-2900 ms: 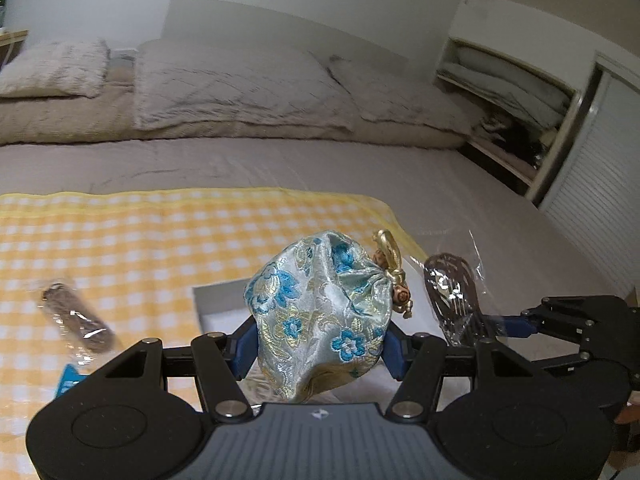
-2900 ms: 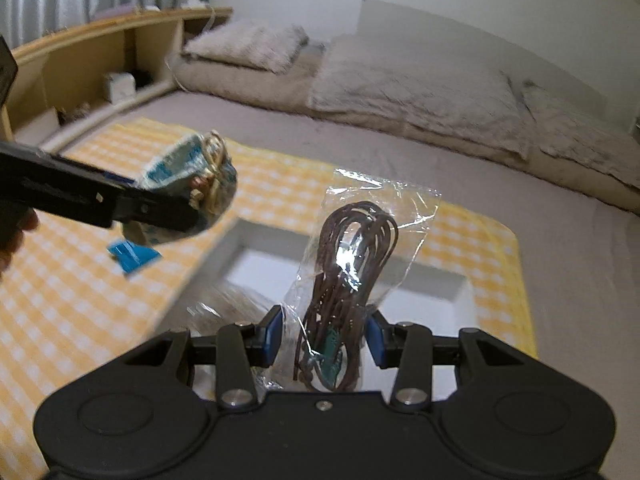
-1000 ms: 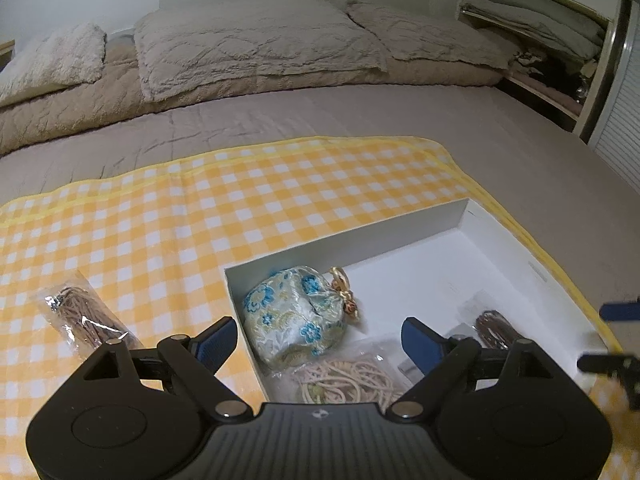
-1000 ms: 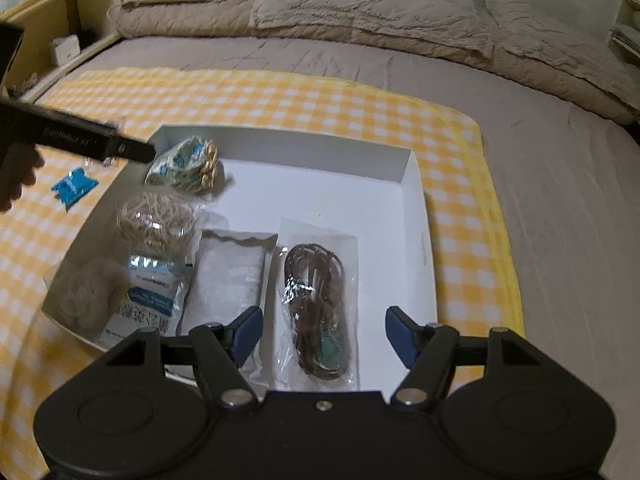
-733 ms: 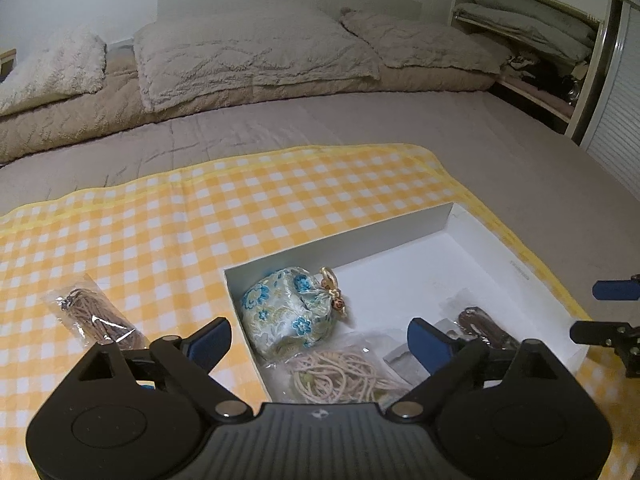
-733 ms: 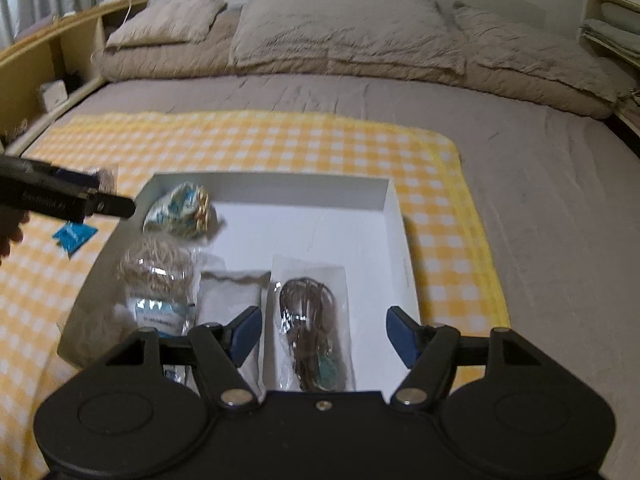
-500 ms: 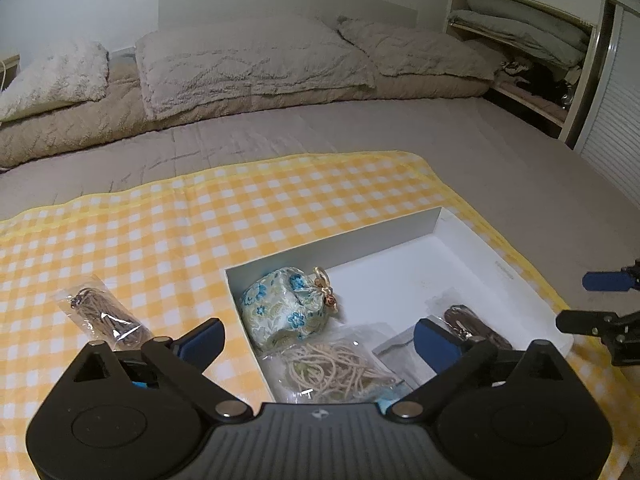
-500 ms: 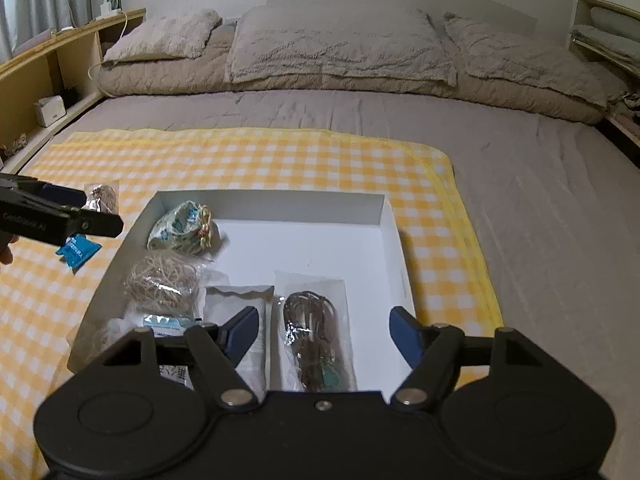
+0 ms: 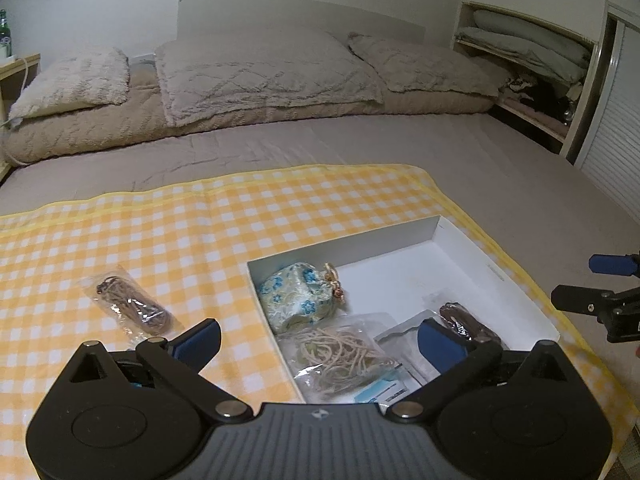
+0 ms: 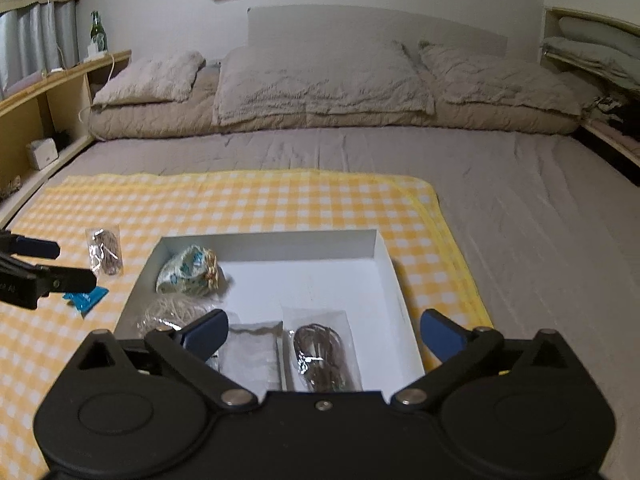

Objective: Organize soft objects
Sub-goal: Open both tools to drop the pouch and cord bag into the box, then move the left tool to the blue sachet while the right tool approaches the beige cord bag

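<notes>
Clear crinkly plastic wraps what I take to be the next thing to sort, a bagged brown cord (image 9: pixel 130 306) lying on the yellow checked cloth (image 9: pixel 200 232) just outside the left wall of the white box (image 10: pixel 386 258); I judge it light, limp and slippery, best pinched across the bulge of the coil, not at the loose film edge, which would likely slide out. A small blue packet (image 10: pixel 86 298) lies on the cloth nearer to me, flat and probably hard to get under. Inside the box, the flowered satin pouch (image 9: pixel 298 298) sits in the far left corner, soft and squashy, with its gold tie the firmest place to grab; a bag of pale cord (image 9: pixel 340 354) touches it on the near side, and a flat white packet (image 10: pixel 250 350) and a bagged dark cord (image 10: pixel 322 354) lie along the near edge. My left gripper (image 9: pixel 318 338) is spread wide with nothing between its pads, above the box's left wall. My right gripper (image 10: pixel 324 330) has its jaws opening, nothing pinched between them, the dark cord lying loose in the box below. The cloth lies on a grey bed (image 10: pixel 540 220), a yielding surface, so pressing down to scoop would sink. Beige pillows (image 9: pixel 260 68) line the far end, wooden shelves (image 10: pixel 44 96) flank the left side.
</notes>
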The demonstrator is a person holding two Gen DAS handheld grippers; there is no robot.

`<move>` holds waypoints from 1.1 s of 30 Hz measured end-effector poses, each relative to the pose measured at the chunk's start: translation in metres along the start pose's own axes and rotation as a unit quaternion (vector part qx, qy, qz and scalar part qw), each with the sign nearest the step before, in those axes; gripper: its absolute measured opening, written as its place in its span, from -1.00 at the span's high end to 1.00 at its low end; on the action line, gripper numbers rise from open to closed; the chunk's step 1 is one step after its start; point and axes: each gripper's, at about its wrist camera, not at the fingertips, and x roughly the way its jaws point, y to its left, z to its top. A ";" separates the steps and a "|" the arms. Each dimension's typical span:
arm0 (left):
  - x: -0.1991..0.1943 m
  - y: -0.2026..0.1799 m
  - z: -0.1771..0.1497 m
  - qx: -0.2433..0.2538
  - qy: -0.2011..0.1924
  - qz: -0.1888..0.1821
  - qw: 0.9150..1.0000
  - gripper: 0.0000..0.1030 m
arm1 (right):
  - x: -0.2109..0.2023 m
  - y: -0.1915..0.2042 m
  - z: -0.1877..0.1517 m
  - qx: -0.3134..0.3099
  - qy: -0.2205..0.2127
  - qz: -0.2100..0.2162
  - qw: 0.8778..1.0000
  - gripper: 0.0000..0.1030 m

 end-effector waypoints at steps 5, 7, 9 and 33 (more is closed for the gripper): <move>-0.009 0.012 -0.004 -0.008 -0.006 0.007 1.000 -1.00 | -0.002 0.012 0.004 -0.003 -0.005 -0.002 1.000 -1.00; -0.012 0.018 -0.005 -0.011 -0.011 0.012 1.000 -1.00 | -0.002 0.016 0.007 -0.001 -0.008 0.002 1.000 -1.00; -0.016 0.026 -0.006 -0.015 -0.016 0.018 1.000 -1.00 | -0.002 0.022 0.010 0.001 -0.010 0.004 1.000 -1.00; -0.016 0.132 -0.027 -0.027 -0.017 0.091 0.995 -1.00 | 0.034 0.126 0.051 -0.012 -0.018 0.056 0.998 -1.00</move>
